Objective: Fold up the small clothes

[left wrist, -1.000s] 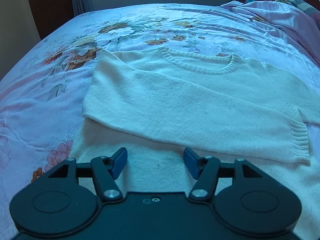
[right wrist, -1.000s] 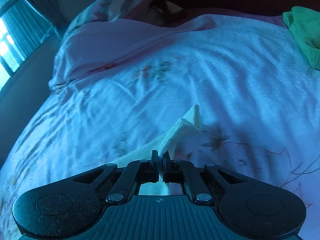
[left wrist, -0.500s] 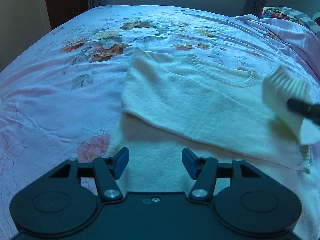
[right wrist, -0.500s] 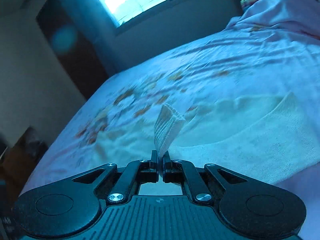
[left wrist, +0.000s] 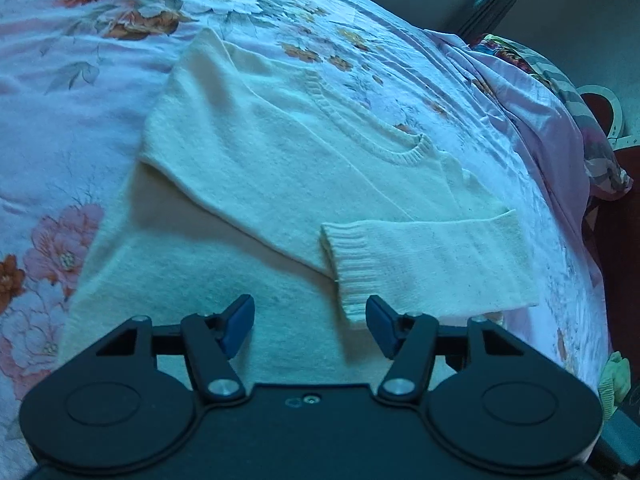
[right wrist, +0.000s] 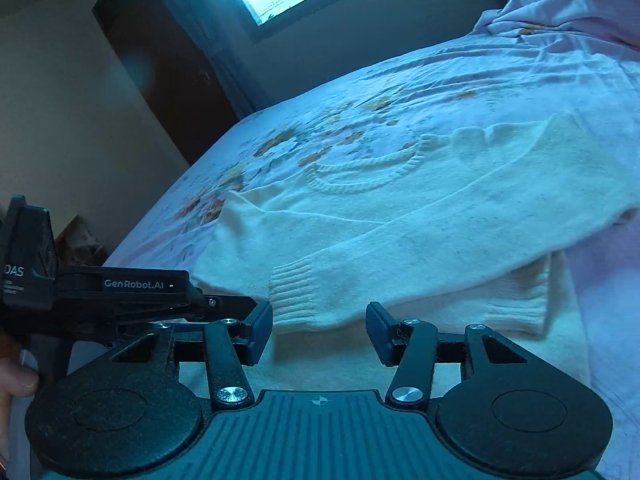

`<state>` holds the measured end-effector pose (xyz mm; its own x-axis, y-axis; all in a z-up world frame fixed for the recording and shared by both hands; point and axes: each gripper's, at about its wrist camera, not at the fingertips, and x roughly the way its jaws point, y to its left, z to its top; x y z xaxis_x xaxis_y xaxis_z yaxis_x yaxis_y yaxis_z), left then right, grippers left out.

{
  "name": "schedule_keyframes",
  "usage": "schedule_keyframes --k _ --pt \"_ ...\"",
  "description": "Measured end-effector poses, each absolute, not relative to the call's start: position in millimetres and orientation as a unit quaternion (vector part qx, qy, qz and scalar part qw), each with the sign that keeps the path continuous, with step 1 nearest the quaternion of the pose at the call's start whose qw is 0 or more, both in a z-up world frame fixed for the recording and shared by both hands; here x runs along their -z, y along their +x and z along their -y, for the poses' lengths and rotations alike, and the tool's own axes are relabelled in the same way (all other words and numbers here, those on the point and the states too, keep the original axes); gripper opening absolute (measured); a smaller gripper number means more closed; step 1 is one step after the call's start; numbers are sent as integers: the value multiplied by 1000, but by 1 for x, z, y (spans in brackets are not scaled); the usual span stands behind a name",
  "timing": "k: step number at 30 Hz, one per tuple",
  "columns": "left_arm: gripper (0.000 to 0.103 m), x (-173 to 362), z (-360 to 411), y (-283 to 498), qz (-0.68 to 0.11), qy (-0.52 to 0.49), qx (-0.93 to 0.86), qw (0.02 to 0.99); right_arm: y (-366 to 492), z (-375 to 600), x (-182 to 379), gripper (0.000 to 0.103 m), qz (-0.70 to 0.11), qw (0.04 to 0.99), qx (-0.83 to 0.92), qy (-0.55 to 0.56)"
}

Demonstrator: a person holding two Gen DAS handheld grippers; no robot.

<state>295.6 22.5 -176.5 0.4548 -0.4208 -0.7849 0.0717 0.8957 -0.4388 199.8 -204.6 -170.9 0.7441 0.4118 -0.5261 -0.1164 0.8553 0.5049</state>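
The cream sweater (left wrist: 280, 160) is seen spread on the floral bed (left wrist: 80, 80), straight ahead of both claws. The right claw (right wrist: 319, 330) is opening, its pads parted and clamped on nothing; the ribbed cuff (right wrist: 296, 300) lies just beyond its tips, sleeve folded across the body. The left claw (left wrist: 311, 326) is held apart and empty, another ribbed cuff (left wrist: 352, 272) lying just ahead of its right pad

Cream sweater (left wrist: 280, 152) with ribbed collar and cuffs. Pale pink bedsheet (left wrist: 60, 128) printed with orange, pink and white flowers. Black grippers, blue pads (left wrist: 238, 322). Dark brown door (right wrist: 160, 80).
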Motion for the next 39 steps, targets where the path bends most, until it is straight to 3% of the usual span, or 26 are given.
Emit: schedule_keyframes --k 2,5,7,13,21,28,35,36,37,39 --pt "48 180 -17 298 -506 -187 154 828 191 211 169 52 -325 908 -137 226" --pt "29 186 -6 302 -513 -204 164 818 181 220 171 52 -324 907 -123 240" --pt "11 193 1 308 -517 -212 160 813 171 230 172 52 -323 905 -111 255" --pt "5 186 9 305 -496 -216 129 831 160 244 177 52 -324 899 -90 281" --pt "5 128 -49 282 -398 -224 92 885 169 240 168 51 -310 904 -95 277" --pt "1 180 -83 280 -444 -190 31 875 181 222 173 52 -321 903 -109 264" --pt "0 167 -89 278 -436 -185 29 880 191 220 167 51 -320 913 -104 230" --pt "7 163 -87 275 -431 -178 32 884 194 223 167 52 -319 914 -97 230" --pt "20 160 -83 274 -428 -166 37 888 196 226 166 52 -317 916 -89 229" --pt "33 162 -76 278 -442 -161 53 881 201 233 165 52 -316 919 -70 224"
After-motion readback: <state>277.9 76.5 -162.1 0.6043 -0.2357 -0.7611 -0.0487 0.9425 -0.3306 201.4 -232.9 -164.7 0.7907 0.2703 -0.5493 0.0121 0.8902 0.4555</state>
